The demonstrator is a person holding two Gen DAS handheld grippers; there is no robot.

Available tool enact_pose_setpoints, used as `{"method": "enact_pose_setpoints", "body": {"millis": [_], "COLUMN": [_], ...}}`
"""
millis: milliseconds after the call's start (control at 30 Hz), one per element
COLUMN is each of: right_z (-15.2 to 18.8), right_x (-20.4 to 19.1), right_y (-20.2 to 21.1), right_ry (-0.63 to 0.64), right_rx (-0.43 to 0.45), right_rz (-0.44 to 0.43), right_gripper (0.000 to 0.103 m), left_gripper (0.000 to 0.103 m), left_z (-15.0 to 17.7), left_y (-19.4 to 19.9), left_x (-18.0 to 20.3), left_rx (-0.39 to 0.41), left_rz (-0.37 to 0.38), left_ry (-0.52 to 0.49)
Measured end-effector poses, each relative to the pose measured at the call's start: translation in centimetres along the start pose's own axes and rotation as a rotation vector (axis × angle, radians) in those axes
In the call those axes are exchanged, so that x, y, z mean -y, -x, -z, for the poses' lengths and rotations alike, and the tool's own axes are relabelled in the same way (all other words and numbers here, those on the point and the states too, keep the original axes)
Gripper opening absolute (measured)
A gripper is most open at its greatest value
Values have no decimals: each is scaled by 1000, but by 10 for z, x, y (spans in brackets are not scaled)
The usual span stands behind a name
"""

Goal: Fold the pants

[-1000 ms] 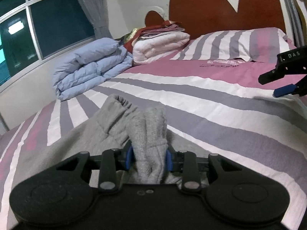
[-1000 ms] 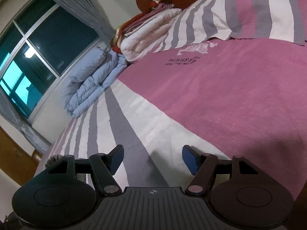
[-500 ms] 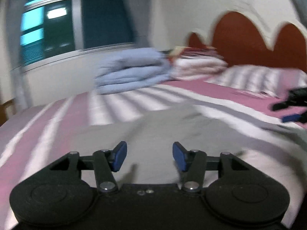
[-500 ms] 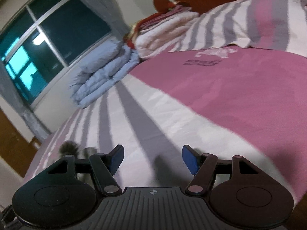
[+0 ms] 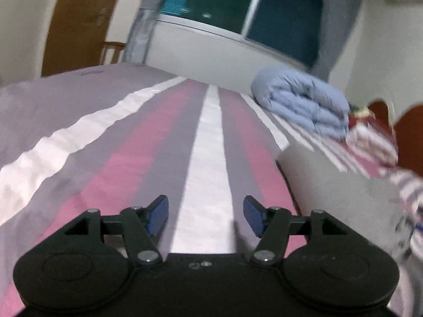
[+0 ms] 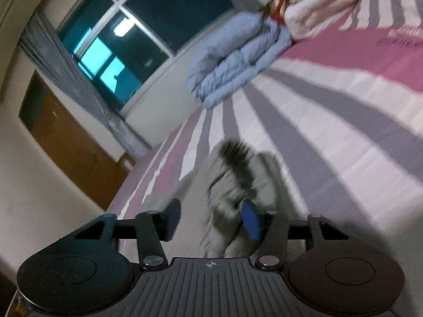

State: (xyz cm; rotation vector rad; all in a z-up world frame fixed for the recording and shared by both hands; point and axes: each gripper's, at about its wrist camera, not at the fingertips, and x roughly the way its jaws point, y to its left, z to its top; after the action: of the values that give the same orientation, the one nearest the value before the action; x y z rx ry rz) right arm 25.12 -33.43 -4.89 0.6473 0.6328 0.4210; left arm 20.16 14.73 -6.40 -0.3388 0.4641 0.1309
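The grey pants (image 6: 238, 192) lie bunched on the striped bed, just ahead of my right gripper (image 6: 211, 218), which is open and empty above them. A dark blurred shape (image 6: 235, 153) sits over the pants' far end; I cannot tell what it is. In the left wrist view a flat grey part of the pants (image 5: 338, 192) lies to the right of my left gripper (image 5: 205, 214), which is open and empty over the bare striped bedcover (image 5: 206, 158). Both views are motion-blurred.
A folded light-blue duvet (image 5: 304, 103) and a stack of folded white and red linens (image 6: 317, 8) lie at the head of the bed by the window (image 6: 148, 31). A wooden door (image 5: 76, 21) stands beyond the bed's foot.
My left gripper let go of the grey pants, opened, and swung left towards the window and door. My right gripper turned left and down, bringing the pants into its view.
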Motion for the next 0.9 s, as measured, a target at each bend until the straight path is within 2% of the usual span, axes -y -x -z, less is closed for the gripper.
{"method": "enact_pose_setpoints", "body": {"millis": [67, 300, 333, 367, 433, 467, 533, 567, 600, 633, 667, 733, 833, 867, 900], "right_z": [2, 8, 8, 7, 2, 0, -2, -1, 2, 4, 7, 10, 5, 4, 4], "right_x": [-2, -4, -4, -4, 0, -2, -2, 2, 10, 21, 35, 49, 37, 33, 31], "right_y": [-7, -40, -43, -45, -36, -22, 4, 8, 3, -8, -21, -22, -12, -6, -1], "right_ry": [6, -10, -13, -17, -76, -87, -103, -98, -88, -106, -163, -223, -152, -125, -104], "right_rx": [-7, -115, -106, -106, -62, 5, 106, 127, 112, 53, -24, -15, 15, 30, 43], "right_rz": [38, 19, 28, 35, -48, -123, -199, -174, -101, -27, -2, -17, -8, -7, -2], "right_gripper": [51, 49, 41, 22, 19, 17, 17, 17, 17, 17, 17, 18, 19, 23, 38], "left_gripper": [54, 55, 55, 55, 55, 55, 55, 55, 55, 55, 56, 56, 56, 56, 56], "left_z": [0, 6, 7, 7, 9, 9, 9, 9, 8, 8, 8, 9, 9, 9, 10], "left_y": [-1, -4, -5, -5, -5, -5, -5, -5, -6, -7, -8, -9, -9, -9, -8], "left_x": [-6, -6, -6, -6, -6, -7, -7, -7, -7, -7, -6, -5, -3, -3, -3], "left_rx": [-4, -26, -27, -29, -31, -31, -32, -34, -35, -38, -42, -48, -51, -50, -47], "left_rz": [4, 7, 5, 3, -2, -4, -6, -11, -12, -15, -19, -26, -32, -32, -33], "left_ry": [12, -25, -24, -21, -18, -16, -15, -15, -13, -12, -13, -22, -33, -31, -30]}}
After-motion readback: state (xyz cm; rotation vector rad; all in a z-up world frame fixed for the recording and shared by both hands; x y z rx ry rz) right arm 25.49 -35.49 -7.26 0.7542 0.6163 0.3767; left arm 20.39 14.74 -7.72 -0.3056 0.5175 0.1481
